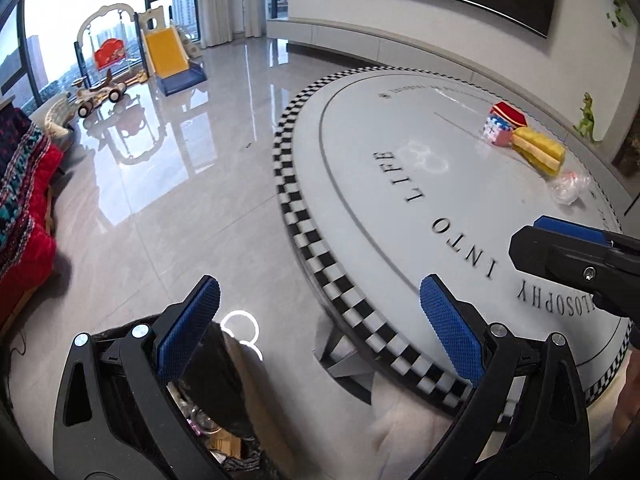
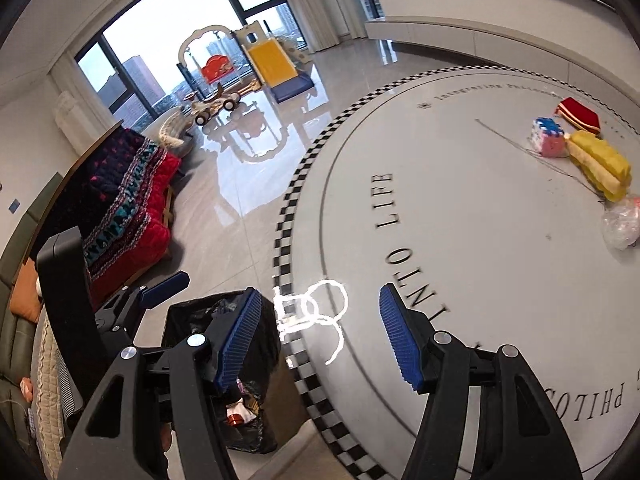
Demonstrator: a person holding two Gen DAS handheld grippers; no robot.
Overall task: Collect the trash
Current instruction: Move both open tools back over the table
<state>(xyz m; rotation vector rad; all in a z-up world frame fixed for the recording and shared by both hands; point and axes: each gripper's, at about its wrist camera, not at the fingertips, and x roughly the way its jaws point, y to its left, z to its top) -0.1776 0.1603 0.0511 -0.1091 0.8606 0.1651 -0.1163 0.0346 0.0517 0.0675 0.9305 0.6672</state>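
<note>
A crumpled clear plastic wrapper (image 1: pixel 570 188) (image 2: pixel 622 224) lies at the far right of the round white table (image 1: pixel 400 208) (image 2: pixel 460 240), beside a yellow pack (image 1: pixel 540 152) (image 2: pixel 600 164). A bin lined with a black bag (image 1: pixel 218 420) (image 2: pixel 224 360) stands on the floor by the table's near edge, with rubbish inside. My left gripper (image 1: pixel 320 320) is open and empty, over the bin and the table rim. My right gripper (image 2: pixel 320 332) is also open and empty, over the checkered rim. Each gripper shows in the other's view: the right gripper (image 1: pixel 528 240) and the left gripper (image 2: pixel 112 280).
A pink and blue block pack (image 1: pixel 498 130) (image 2: pixel 550 138) and a red pouch (image 1: pixel 508 114) (image 2: pixel 580 114) sit behind the yellow pack. A sofa with a red patterned blanket (image 1: pixel 24 200) (image 2: pixel 124 200) is on the left. A toy slide (image 1: pixel 168 56) and a toy car (image 1: pixel 98 96) stand by the window.
</note>
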